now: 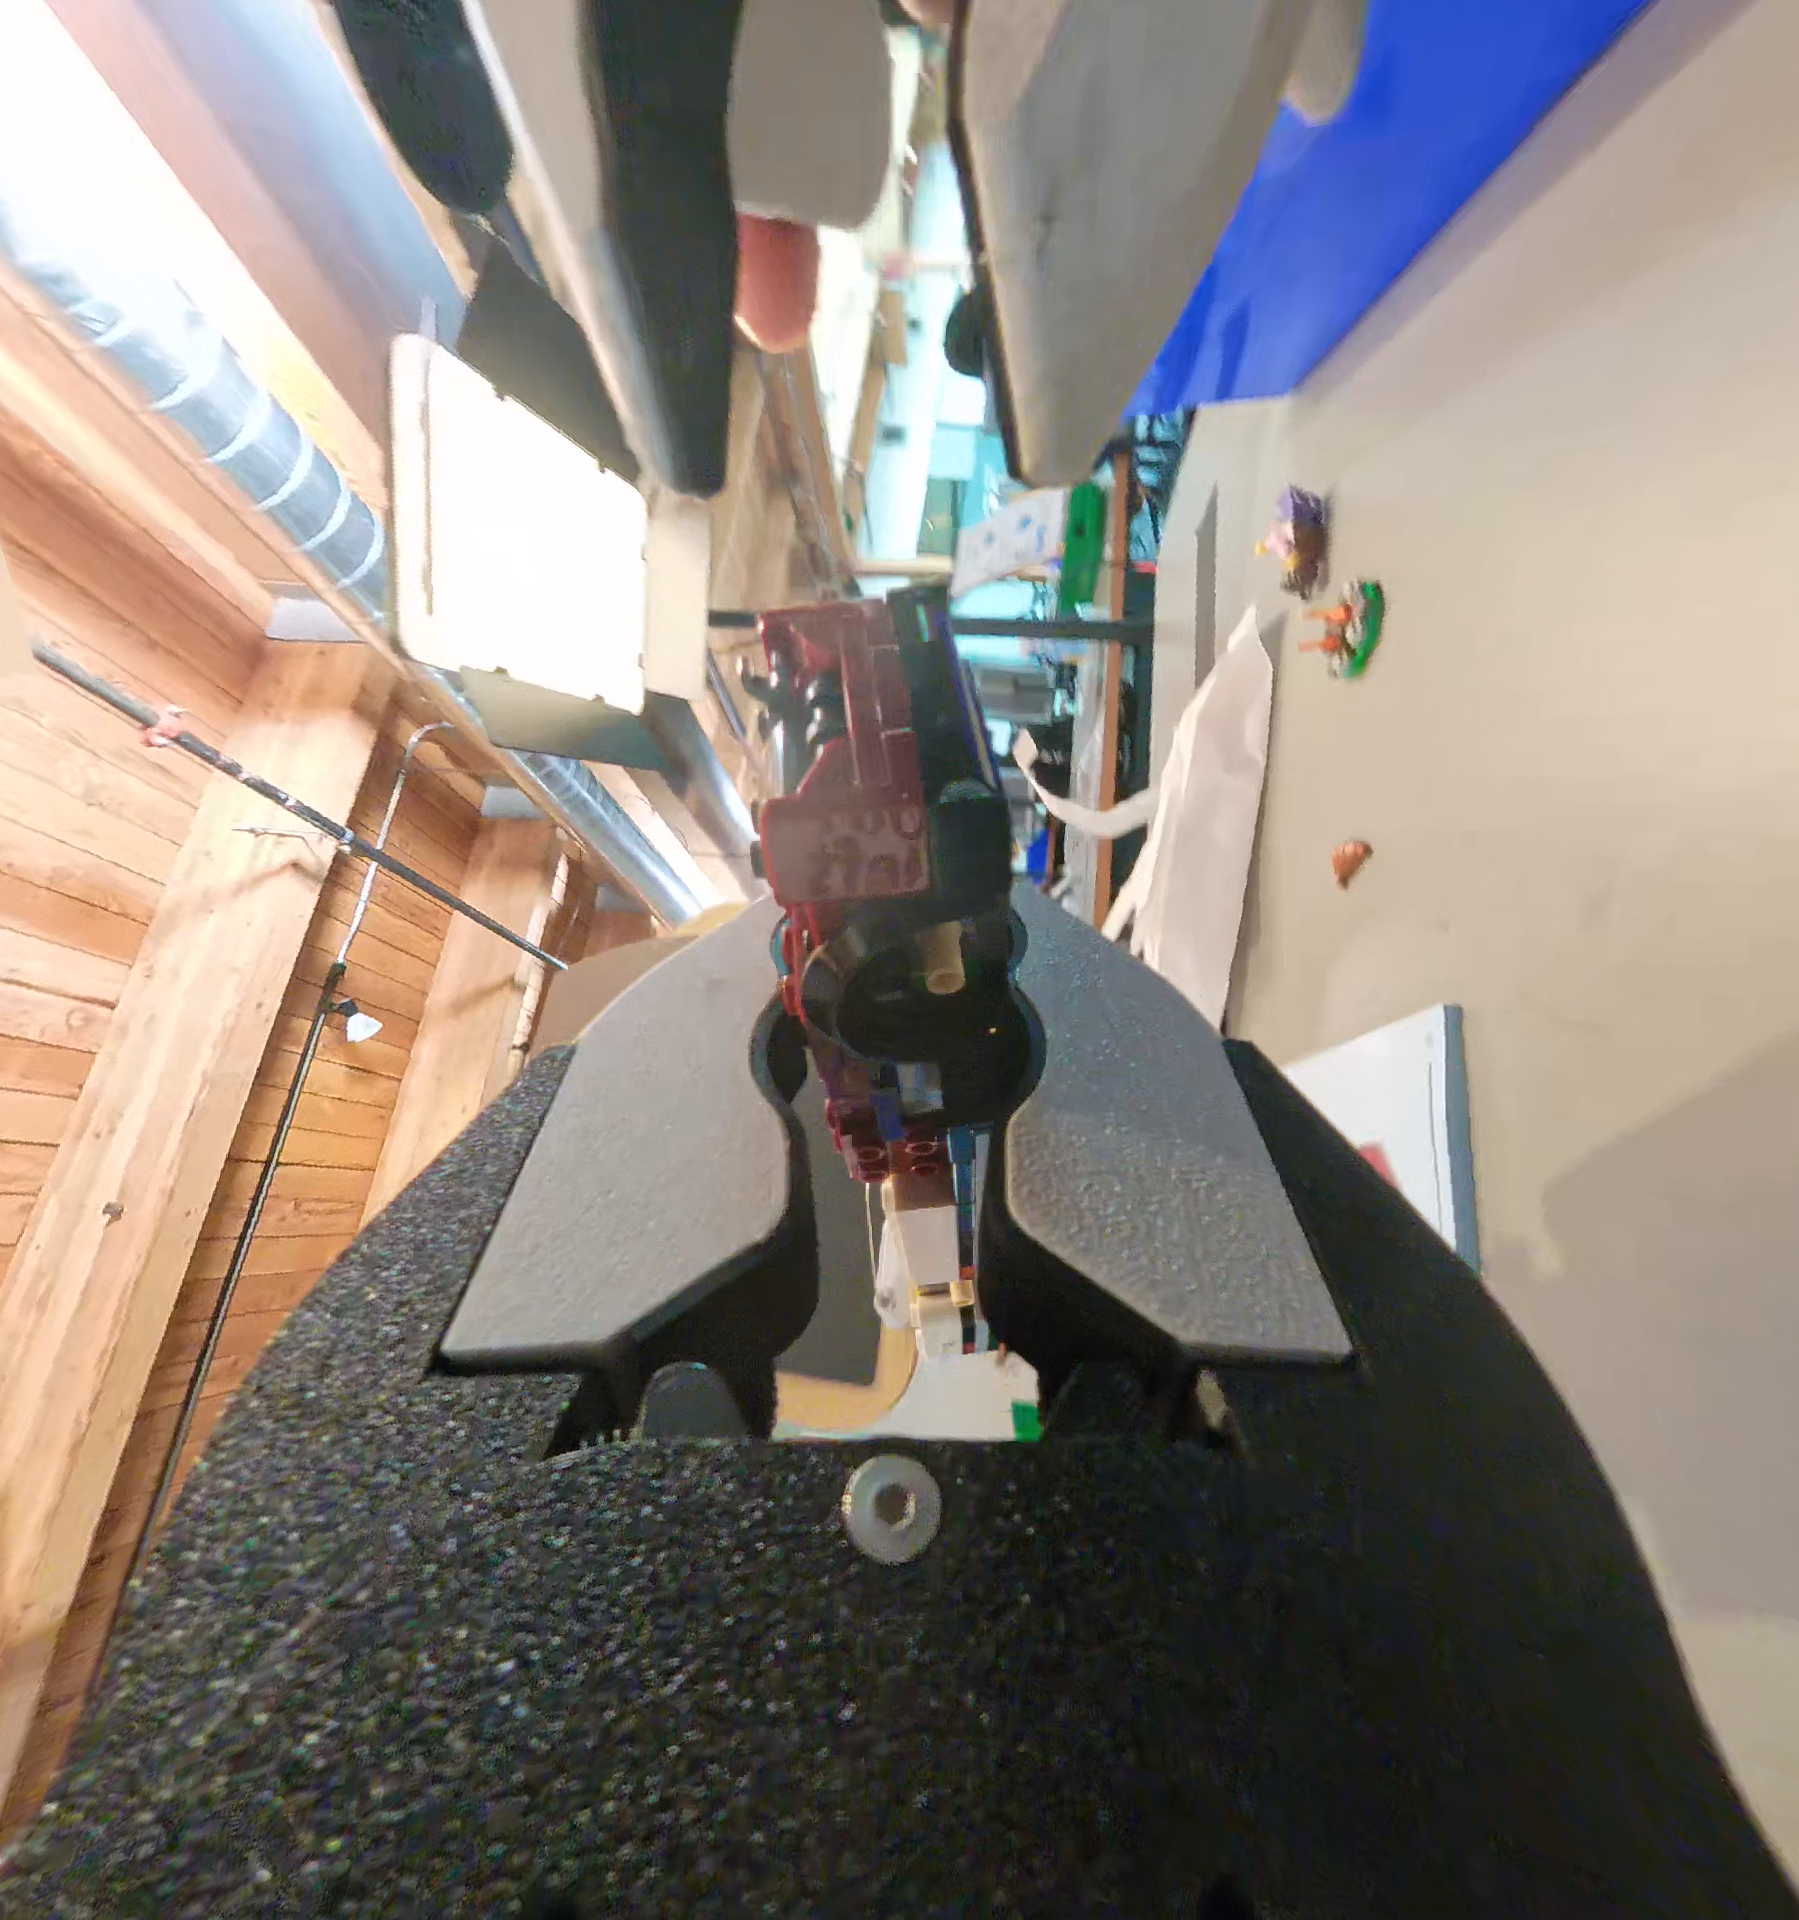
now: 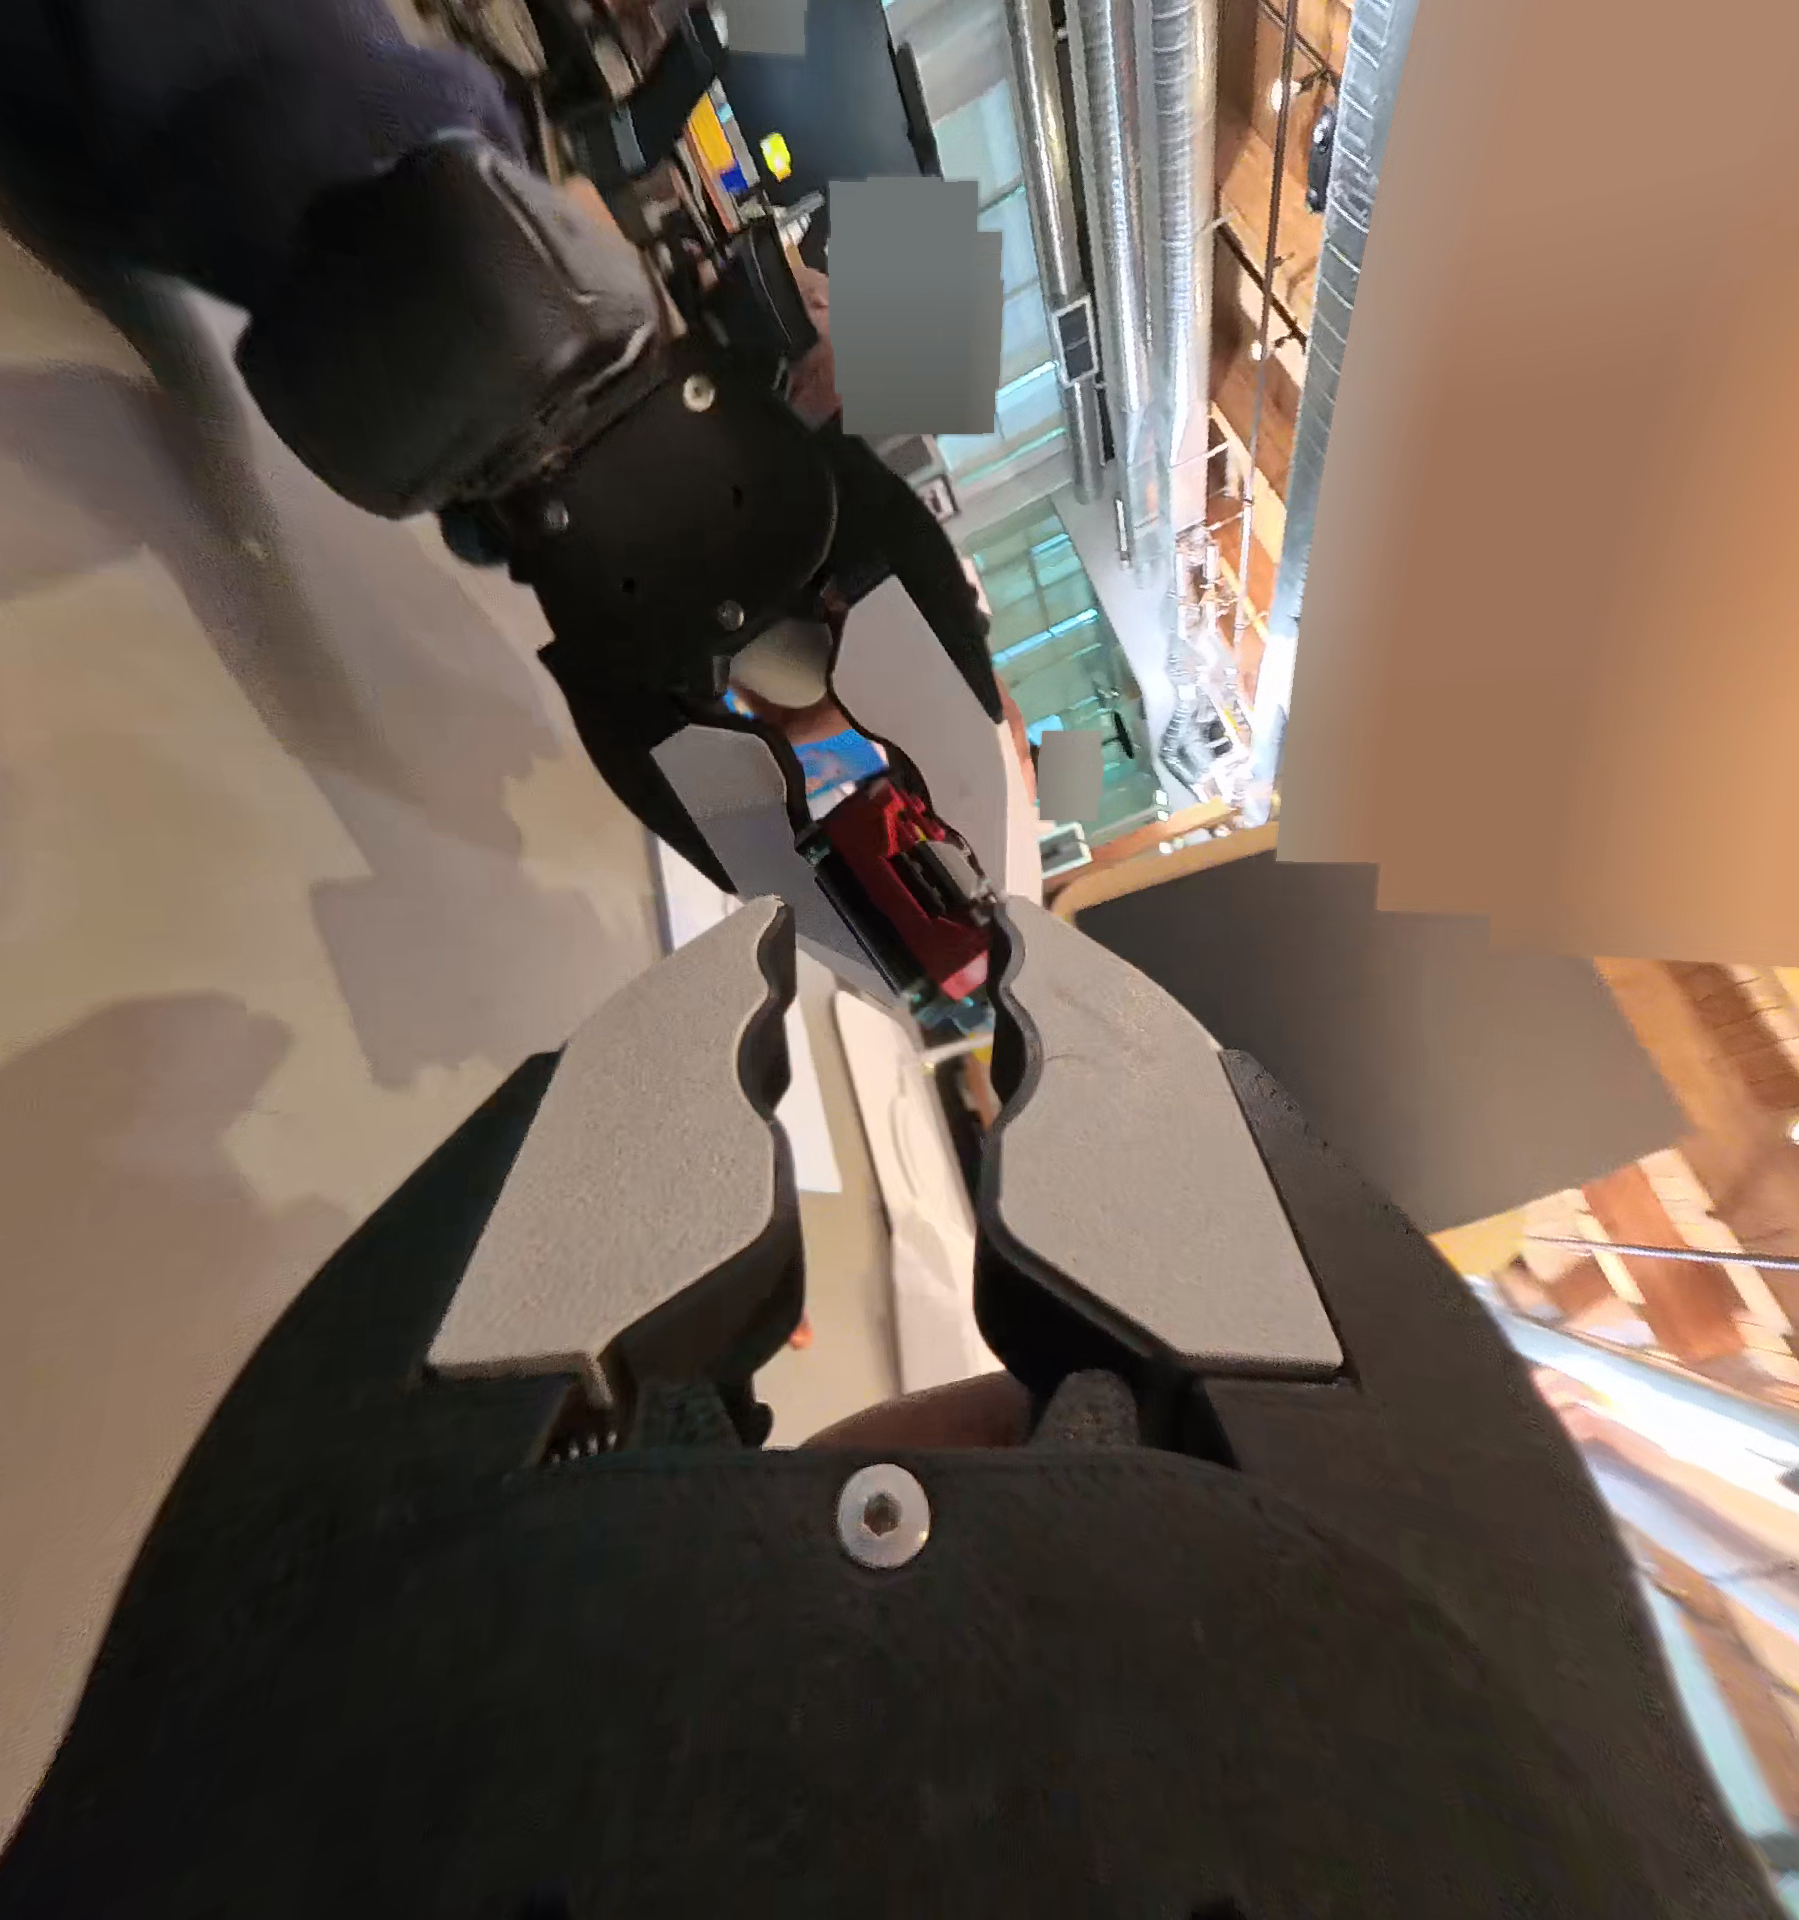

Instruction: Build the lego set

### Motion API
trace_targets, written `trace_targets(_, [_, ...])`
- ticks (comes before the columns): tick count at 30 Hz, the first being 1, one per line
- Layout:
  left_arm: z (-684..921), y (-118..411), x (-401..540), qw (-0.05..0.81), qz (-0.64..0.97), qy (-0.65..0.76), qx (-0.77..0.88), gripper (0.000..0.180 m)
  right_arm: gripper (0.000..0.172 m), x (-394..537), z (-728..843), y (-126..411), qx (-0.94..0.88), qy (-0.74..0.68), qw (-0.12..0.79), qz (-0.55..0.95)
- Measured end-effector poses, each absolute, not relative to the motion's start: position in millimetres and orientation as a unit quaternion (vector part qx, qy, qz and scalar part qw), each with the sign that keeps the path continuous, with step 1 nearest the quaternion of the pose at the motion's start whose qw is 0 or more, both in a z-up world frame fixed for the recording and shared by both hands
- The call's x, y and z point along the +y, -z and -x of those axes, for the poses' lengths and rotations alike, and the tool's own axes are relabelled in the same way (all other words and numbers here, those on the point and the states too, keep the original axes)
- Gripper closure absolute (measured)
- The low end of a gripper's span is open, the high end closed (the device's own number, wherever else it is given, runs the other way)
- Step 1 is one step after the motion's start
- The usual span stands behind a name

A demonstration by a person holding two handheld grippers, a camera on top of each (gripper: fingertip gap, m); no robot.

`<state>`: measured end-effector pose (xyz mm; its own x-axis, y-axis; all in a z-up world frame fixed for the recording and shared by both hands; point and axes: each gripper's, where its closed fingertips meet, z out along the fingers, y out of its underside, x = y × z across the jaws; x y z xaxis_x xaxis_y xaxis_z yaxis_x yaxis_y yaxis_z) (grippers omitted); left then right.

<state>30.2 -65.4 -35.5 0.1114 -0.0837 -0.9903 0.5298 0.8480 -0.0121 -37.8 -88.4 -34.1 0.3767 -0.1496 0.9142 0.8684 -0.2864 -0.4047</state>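
Note:
My left gripper [image 1: 890, 920] is shut on a dark red brick vehicle [image 1: 853, 790] with black wheels. One wheel sits in the round notch between the pads, and the model sticks out past the fingertips. In the right wrist view the left gripper [image 2: 936, 925] holds the same model [image 2: 905, 883] up in the air. My right gripper [image 2: 890, 925] is open just in front of it. Its right fingertip [image 2: 1020, 935] is at the model's red end and its left fingertip stands clear. The right gripper's fingers [image 1: 1061, 260] show blurred at the top of the left wrist view.
The view is rolled sideways, so the grey table [image 1: 1601, 935] runs down the right side. On it lie small brick figures [image 1: 1347, 623], a brown piece [image 1: 1350, 860], white paper [image 1: 1217, 831], a white box [image 1: 1394, 1122] and a blue cloth [image 1: 1342, 208]. A wooden wall [image 1: 95, 935] is on the left.

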Motion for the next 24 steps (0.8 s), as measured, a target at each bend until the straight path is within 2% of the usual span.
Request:
trace_targets(5, [-42.9,40.8,-62.5,0.716,-0.175,0.100,0.669,0.148,0.133,-88.0,16.0,41.5,-0.263,0.552,0.467,0.639])
trace_targets(8, [-50.5,50.8,-57.6,0.681,-0.165,0.031,0.713,0.147,0.130,-88.4,6.3,42.9,-0.239,0.564,0.451,0.649])
trace_targets(17, [-44.0,71.7,-52.0,0.600,-0.186,-0.004,0.778,0.147,0.127,-86.3,0.2,64.6,-0.240,0.512,0.427,0.706])
trace_targets(24, [-37.7,77.5,-53.7,0.577,-0.199,-0.009,0.792,0.147,0.130,-82.0,3.3,70.9,-0.248,0.507,0.423,0.709])
